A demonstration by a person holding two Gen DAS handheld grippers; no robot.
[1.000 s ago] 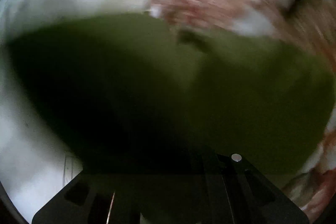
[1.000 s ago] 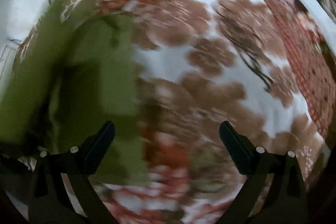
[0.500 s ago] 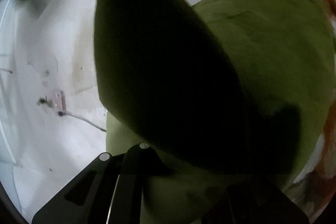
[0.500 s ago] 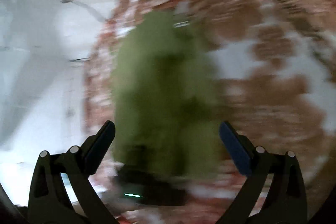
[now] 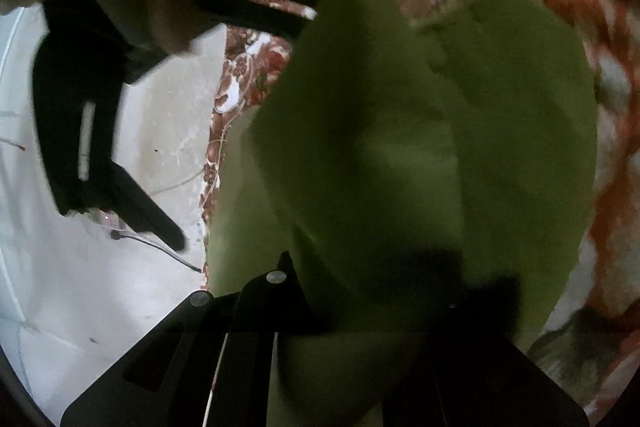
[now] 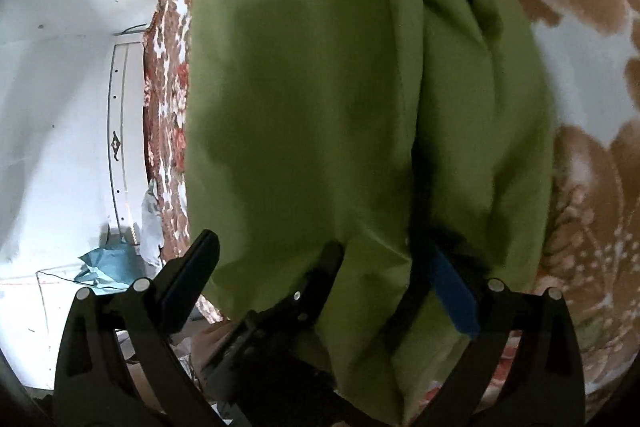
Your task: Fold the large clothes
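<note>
Garment: the green garment [image 6: 304, 99] hangs from my left tongs as a long folded panel, its far end trailing onto the floral bedspread [image 6: 592, 39]; a lengthwise seam runs down it in the right wrist view.
Left tongs: my left gripper [image 5: 340, 307] is buried in the cloth. One finger [image 5: 276, 291] shows at the edge of the fabric, the other is covered, and I judge it clamped on the garment, since the cloth drapes straight from it.
Right tongs: my right gripper [image 6: 320, 275] stands wide apart and holds nothing; its blue-padded finger [image 6: 452, 287] touches the panel's right side, the other finger [image 6: 192, 267] is clear of the cloth on the left.
Step in hand: I judge I am bringing the free tongs in to take a second hold beside the first.
How to do it well: bite the edge near the left tongs, catching every layer, not just the top one.
Then: draw both holds apart so the edge goes taut before laying the fold.
Risk: the loose folds on the right side could bunch under the panel.
Surroundings: white floor [image 6: 60, 107] lies past the bed edge, so I keep the hem over the bedspread.
</note>
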